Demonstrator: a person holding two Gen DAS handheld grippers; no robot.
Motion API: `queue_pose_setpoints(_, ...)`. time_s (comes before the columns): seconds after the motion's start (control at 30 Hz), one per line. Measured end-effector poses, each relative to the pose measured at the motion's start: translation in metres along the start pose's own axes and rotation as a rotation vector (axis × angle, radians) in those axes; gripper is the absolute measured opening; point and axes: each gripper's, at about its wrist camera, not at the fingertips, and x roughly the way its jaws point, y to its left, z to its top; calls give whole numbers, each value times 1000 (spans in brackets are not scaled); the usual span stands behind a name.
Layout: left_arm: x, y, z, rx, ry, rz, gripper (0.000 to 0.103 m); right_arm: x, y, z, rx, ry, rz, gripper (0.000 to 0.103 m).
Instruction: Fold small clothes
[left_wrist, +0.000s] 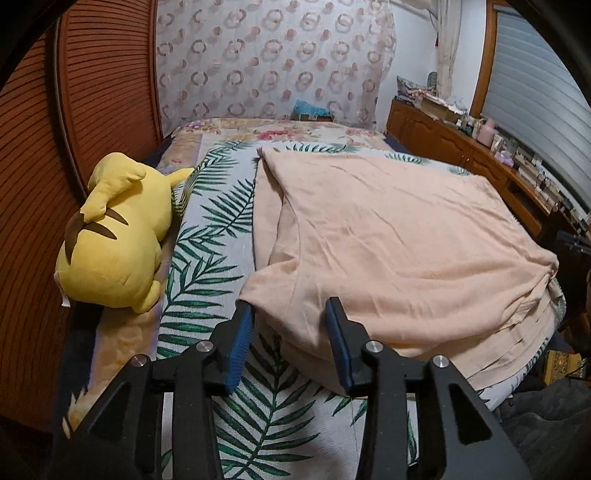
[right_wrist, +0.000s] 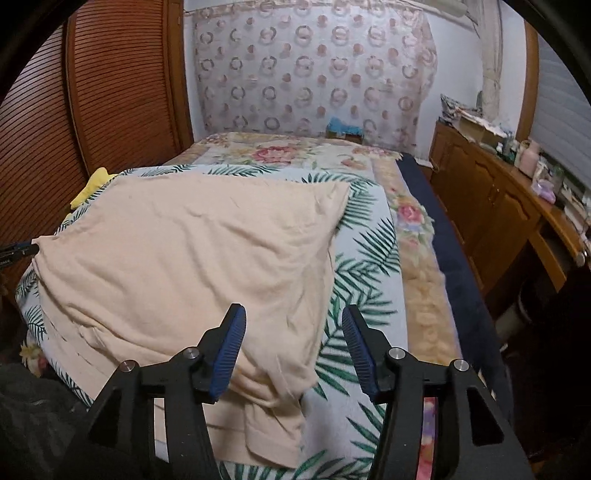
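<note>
A peach garment (left_wrist: 388, 240) (right_wrist: 184, 258) lies folded over itself on a palm-leaf blanket (left_wrist: 214, 229) (right_wrist: 369, 254) on the bed, with layered hems at its near edge. My left gripper (left_wrist: 290, 325) stands open at the garment's near left corner. The cloth edge lies loose between its blue pads (left_wrist: 242, 334), which do not press on it. My right gripper (right_wrist: 293, 338) is open at the near right corner. Its left pad (right_wrist: 231, 347) is over the cloth and its right pad is over the blanket.
A yellow plush toy (left_wrist: 110, 240) (right_wrist: 92, 182) lies at the bed's left edge against slatted wooden doors (left_wrist: 96, 92). A wooden cabinet (left_wrist: 447, 142) (right_wrist: 487, 206) with clutter on top runs along the right. A floral quilt (right_wrist: 280, 151) covers the far bed.
</note>
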Motion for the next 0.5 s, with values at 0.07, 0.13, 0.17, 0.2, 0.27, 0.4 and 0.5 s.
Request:
queue_pose_setpoints(0.07, 1, -1, -1, 0, 5, -8, 41, 6, 10, 1, -10, -10, 15, 57)
queue_pose_setpoints(0.13, 1, -1, -2, 4, 10, -13, 41, 16, 21, 0, -18, -13, 45, 57)
queue_pose_setpoints(0.17, 2, -2, -4, 7, 16, -17, 41, 21, 25, 0, -25, -14, 59, 57)
queue_pose_setpoints(0.2, 2, -2, -4, 9, 21, -18, 41, 27, 28, -1, -32, -15, 69, 57)
queue_pose_setpoints(0.27, 2, -3, -8, 11, 30, -24, 46, 38, 35, -2, -46, -10, 89, 57)
queue_pose_setpoints(0.4, -1, 0, -15, 15, 52, -50, 77, 60, 47, 1, -62, 7, 128, 57)
queue_pose_setpoints(0.5, -2, 7, -19, -3, 58, -20, 77, 76, 50, 6, -76, 20, 139, 57)
